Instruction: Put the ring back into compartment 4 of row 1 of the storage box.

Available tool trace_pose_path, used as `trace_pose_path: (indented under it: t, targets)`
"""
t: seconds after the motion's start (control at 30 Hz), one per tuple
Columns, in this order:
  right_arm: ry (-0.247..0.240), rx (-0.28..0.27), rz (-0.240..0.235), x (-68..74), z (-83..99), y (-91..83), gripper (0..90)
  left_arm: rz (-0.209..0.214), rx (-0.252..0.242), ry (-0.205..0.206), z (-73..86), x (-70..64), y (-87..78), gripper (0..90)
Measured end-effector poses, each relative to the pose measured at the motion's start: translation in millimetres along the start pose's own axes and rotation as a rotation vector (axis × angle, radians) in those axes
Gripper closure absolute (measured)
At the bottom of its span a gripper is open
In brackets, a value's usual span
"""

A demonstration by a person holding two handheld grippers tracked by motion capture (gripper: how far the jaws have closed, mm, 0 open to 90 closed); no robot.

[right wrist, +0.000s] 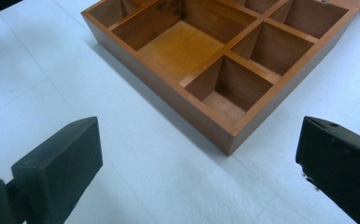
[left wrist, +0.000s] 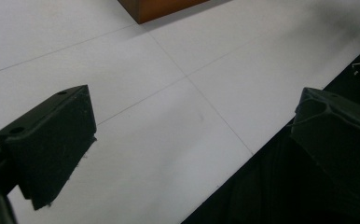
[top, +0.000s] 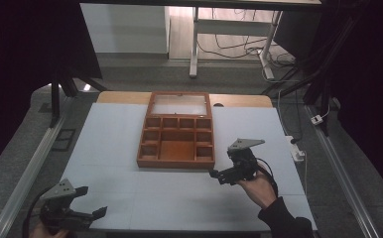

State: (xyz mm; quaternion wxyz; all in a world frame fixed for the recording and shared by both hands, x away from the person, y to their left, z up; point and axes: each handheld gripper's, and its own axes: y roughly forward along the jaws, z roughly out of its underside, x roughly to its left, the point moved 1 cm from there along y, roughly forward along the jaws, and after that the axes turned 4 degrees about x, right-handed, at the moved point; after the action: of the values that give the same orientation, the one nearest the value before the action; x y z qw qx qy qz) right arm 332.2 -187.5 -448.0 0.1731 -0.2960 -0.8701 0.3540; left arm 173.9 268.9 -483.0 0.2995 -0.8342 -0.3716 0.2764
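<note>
A brown wooden box (top: 176, 141) with several empty compartments sits at the middle of the white table (top: 115, 148), its glass lid (top: 179, 104) standing open at the back. My right gripper (top: 223, 164) is open, just right of the box's near right corner and pointing at it. In the right gripper view the box's corner (right wrist: 231, 135) lies between the spread jaws of the right gripper (right wrist: 197, 163), a little ahead of them. My left gripper (top: 91, 201) hangs open at the table's near left edge. The left gripper (left wrist: 192, 135) straddles that edge, with the box's corner (left wrist: 162, 9) far off.
Metal rails (top: 28, 173) run along both sides of the table. A white power strip (top: 297, 151) and cables lie off the right edge. Desk legs (top: 194, 44) and wires stand behind the table. The table's front edge (left wrist: 243, 158) drops to dark floor.
</note>
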Motion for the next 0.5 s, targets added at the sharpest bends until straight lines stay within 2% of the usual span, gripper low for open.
trace_pose_path:
  t: [0.5]
  targets:
    - [0.01,-0.025,0.021,2.8,19.4,-23.9,0.6,0.002,-0.004,-0.005,0.3,0.5,-0.6,0.1]
